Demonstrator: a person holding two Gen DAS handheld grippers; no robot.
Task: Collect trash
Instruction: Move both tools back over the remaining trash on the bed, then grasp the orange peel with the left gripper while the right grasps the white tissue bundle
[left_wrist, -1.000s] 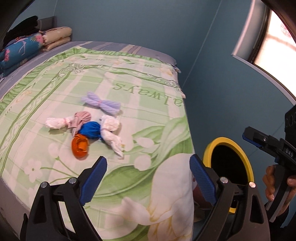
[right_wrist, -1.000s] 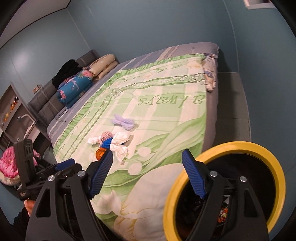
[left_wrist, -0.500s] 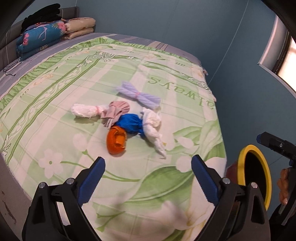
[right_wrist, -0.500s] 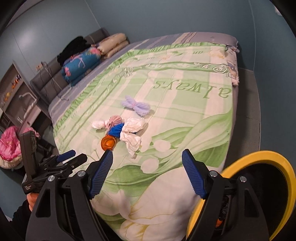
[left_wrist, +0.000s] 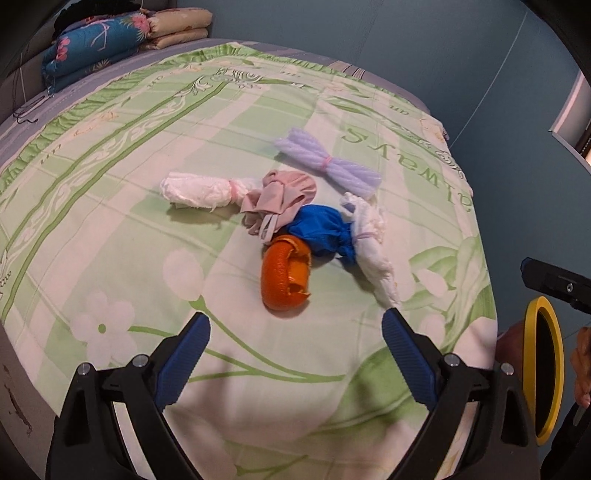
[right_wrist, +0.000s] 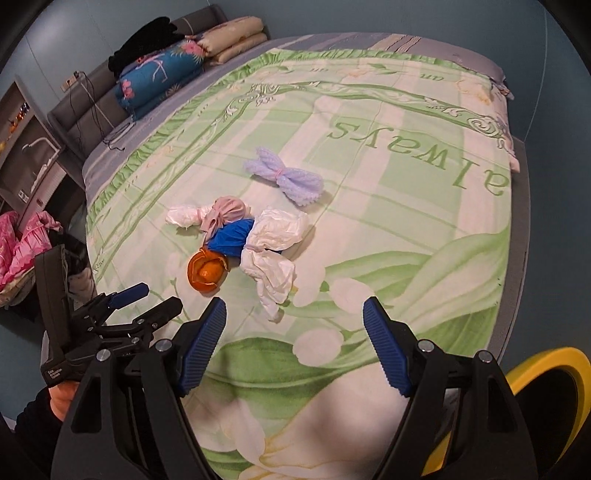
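A small heap of trash lies on the green flowered bedspread (left_wrist: 110, 229): an orange peel (left_wrist: 284, 275), a blue wad (left_wrist: 321, 230), a pink cloth bundle (left_wrist: 284, 199), a white tied bundle (left_wrist: 195, 190), a white crumpled bag (left_wrist: 373, 243) and a lilac mesh bundle (left_wrist: 327, 166). My left gripper (left_wrist: 295, 339) hangs open just short of the orange peel, nothing between its fingers. In the right wrist view the same orange peel (right_wrist: 207, 275) and white crumpled bag (right_wrist: 273, 254) lie ahead of my right gripper (right_wrist: 295, 325), which stands open and empty above the bedspread's near part.
A yellow-rimmed black bin (left_wrist: 543, 373) stands off the bed's near right corner, its yellow rim (right_wrist: 546, 373) also at the lower right of the right wrist view. Pillows (right_wrist: 162, 74) are stacked at the bed's head. Blue walls close the far side.
Both grippers have come lower and closer to the trash heap, which now looks larger. The bin has slid toward the right edge of both views. Jaws stayed open.
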